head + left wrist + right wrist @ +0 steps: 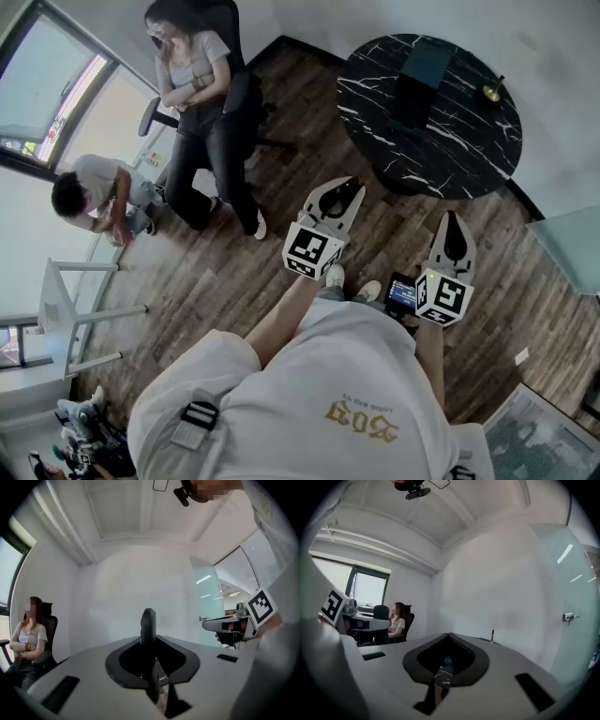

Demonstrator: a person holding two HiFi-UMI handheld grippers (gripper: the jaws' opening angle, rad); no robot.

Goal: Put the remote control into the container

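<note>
A round black marble table [469,150] stands ahead at the upper right of the head view. On it rest a dark teal container [427,61] and, just nearer, a flat black thing [410,101]. My left gripper [349,186] is held level above the wooden floor, short of the table. It is shut on a thin dark remote control [148,623], which stands edge-on between its jaws. To the right, my right gripper [453,221] is shut and holds nothing. In its own view the marble top [443,670] shows through the gap below the jaws.
One person sits in a black office chair [202,103] at the back left, and another crouches [94,192] by the window. A white frame [70,309] stands at the left. A small brass object [491,91] is on the table's far edge, and a rug [548,436] lies at the lower right.
</note>
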